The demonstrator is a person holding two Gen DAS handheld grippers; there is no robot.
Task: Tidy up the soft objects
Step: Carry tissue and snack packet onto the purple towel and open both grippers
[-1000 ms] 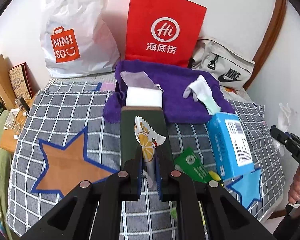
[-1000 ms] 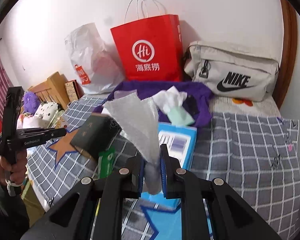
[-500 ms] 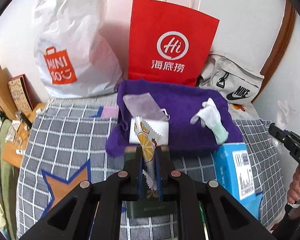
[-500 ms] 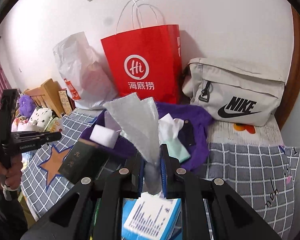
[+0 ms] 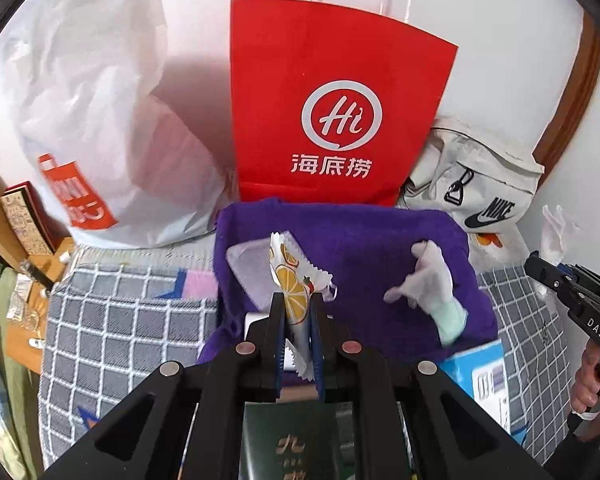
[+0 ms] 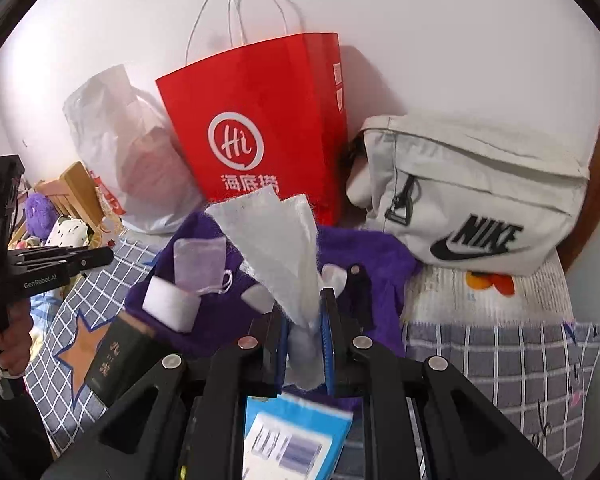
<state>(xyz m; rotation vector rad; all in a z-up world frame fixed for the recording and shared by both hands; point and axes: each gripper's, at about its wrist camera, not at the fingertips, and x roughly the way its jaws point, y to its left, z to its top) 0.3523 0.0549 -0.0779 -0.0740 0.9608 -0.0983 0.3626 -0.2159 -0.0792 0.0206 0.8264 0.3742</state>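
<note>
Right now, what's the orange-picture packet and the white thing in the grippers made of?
Packet: probably glossy plastic film, with zigzag-cut sealed ends and printed orange slices. White sheet: looks like soft, matte nonwoven cloth or tissue, with fuzzy edges and limp folds.

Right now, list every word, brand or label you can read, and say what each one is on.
"Hi" with "海底捞" below it: red bag
"NIKE": white pouch
"DAS": right gripper
"GenRobot.AI": left gripper
Orange logo on white plastic bag: creased, unreadable
Gold characters on green box: too blurred
Print on blue box: too blurred
</note>
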